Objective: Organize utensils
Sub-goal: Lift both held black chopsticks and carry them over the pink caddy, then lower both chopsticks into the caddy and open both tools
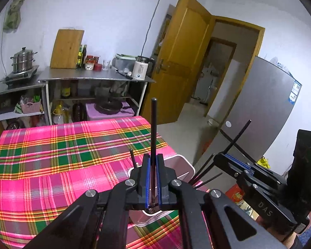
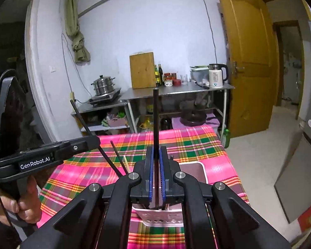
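Both grippers hang over the pink holder (image 2: pixel 193 169) on the plaid table (image 1: pixel 51 155). The left gripper (image 1: pixel 153 178) pinches one black chopstick (image 1: pixel 154 128) upright, its jaws closed on it; the right gripper (image 2: pixel 156 172) clamps another chopstick (image 2: pixel 155 120) the same way. More chopsticks (image 1: pixel 205 170) lean in the holder. The grippers sit close together, so I'd worry about them bumping, or a thin stick slipping askew and missing the holder.

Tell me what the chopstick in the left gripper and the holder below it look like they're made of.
The chopstick looks like matte black plastic or lacquered wood; its even dark surface leaves that open. The holder looks like smooth pale pink plastic, going by its rounded glossy rim.
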Demonstrator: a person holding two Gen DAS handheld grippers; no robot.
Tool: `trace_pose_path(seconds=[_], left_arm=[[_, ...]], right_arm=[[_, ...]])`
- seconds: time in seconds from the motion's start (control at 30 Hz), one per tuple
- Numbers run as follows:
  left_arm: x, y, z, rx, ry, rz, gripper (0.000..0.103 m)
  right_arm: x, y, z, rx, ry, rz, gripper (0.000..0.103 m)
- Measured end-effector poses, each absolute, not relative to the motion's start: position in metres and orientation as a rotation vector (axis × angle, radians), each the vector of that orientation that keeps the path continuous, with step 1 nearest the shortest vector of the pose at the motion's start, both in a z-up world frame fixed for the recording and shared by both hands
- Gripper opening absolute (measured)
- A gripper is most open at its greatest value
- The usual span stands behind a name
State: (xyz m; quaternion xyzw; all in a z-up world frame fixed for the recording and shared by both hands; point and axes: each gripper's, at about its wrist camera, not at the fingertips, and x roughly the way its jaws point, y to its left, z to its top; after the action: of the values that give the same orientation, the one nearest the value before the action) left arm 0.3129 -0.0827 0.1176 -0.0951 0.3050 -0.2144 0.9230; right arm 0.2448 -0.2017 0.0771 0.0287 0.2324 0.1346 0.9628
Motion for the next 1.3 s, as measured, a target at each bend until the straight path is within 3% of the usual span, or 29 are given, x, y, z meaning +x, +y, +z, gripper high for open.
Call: trace_pose_path(seconds=[0.87, 1.3], left_arm=[[0.314, -0.094, 0.088, -0.13, 0.628, -0.445, 0.005], [0.298, -0.077, 0.095, -0.155, 0.607, -0.419, 0.011]], right_arm=[[0.259, -0.193, 0.027, 0.041, 0.584, 0.262, 0.006], [0.241, -0.197, 0.037, 0.039, 0.554, 0.242, 0.02]])
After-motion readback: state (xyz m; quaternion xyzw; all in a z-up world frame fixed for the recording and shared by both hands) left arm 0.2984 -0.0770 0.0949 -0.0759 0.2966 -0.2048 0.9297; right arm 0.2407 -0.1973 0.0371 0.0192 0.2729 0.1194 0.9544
